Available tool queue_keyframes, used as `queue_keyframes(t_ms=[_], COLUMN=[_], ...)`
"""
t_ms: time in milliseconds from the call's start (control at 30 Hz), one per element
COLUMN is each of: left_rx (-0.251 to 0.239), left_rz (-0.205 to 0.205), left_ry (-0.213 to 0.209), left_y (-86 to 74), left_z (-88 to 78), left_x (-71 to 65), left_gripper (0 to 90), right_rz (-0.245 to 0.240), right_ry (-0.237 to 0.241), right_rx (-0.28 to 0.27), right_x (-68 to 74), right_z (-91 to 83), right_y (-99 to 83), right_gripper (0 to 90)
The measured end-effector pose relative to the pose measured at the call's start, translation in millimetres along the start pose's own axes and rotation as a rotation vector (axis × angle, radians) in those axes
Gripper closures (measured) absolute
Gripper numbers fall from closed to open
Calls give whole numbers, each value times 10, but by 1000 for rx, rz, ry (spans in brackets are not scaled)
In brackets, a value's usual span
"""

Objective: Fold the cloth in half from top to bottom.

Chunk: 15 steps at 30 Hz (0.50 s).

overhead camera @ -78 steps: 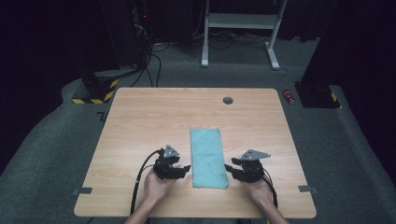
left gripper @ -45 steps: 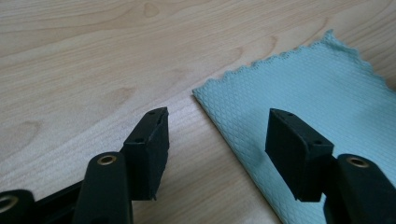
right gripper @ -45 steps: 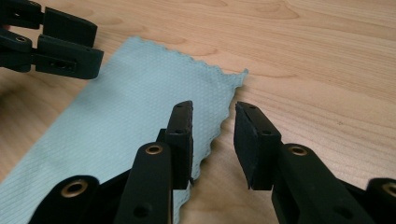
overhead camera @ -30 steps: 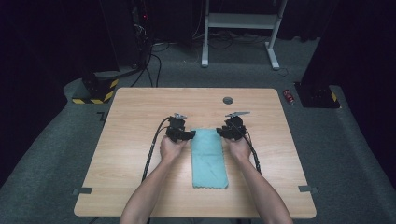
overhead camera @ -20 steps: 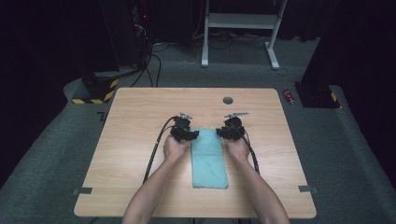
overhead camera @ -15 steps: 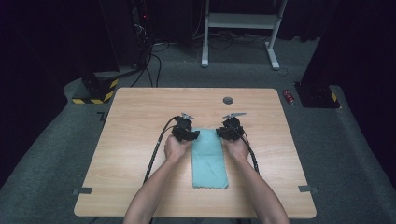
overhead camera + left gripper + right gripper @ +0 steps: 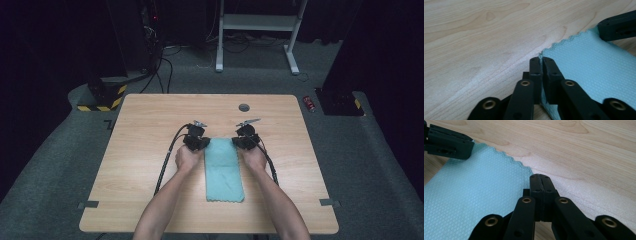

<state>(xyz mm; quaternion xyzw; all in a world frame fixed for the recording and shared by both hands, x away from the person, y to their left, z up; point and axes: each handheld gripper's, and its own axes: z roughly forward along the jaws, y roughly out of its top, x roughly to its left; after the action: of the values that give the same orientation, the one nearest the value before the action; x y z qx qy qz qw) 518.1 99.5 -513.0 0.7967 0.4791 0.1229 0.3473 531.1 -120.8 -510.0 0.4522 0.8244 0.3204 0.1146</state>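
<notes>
A light teal cloth (image 7: 224,170) lies folded in a long strip on the wooden table (image 7: 145,135), its short scalloped edge at the far end. My left gripper (image 7: 204,144) sits at the far left corner, and its jaws have just been closing; in the left gripper view the left gripper (image 7: 541,62) is shut with the corner of the cloth (image 7: 594,65) pinched between the pads. My right gripper (image 7: 241,143) is at the far right corner and has also just been closing. In its own view the right gripper (image 7: 540,180) is shut on the corner of the cloth (image 7: 474,195).
A round grey grommet (image 7: 244,107) sits in the table beyond the grippers. Cables trail from both grippers toward the near edge. On the floor stand a white desk frame (image 7: 255,22), a red can (image 7: 310,103) and a yellow-black striped block (image 7: 100,100).
Both hands have gone from the cloth's near end up to its far end, then edged inward onto the two far corners. The cloth lies as before.
</notes>
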Motion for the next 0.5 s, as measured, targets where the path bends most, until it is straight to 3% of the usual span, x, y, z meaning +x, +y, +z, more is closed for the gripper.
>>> queue_keyframes(t_ms=[133, 233, 367, 500], left_rx=[0, -13, -23, -47], left_rz=[74, 55, 70, 50], left_ry=[16, -9, -20, -42], left_y=[21, 41, 90, 143], left_z=[-19, -50, -84, -121], left_x=[-36, -3, -7, 16], left_gripper=[887, 891, 892, 892], right_rz=[-13, -27, -21, -15], right_ry=[6, 11, 9, 6], right_rx=[-6, -28, -48, -65], right_x=[7, 15, 7, -28], right_z=[-23, -64, -125, -168], right_y=[-7, 10, 27, 34], right_gripper=[900, 900, 900, 900])
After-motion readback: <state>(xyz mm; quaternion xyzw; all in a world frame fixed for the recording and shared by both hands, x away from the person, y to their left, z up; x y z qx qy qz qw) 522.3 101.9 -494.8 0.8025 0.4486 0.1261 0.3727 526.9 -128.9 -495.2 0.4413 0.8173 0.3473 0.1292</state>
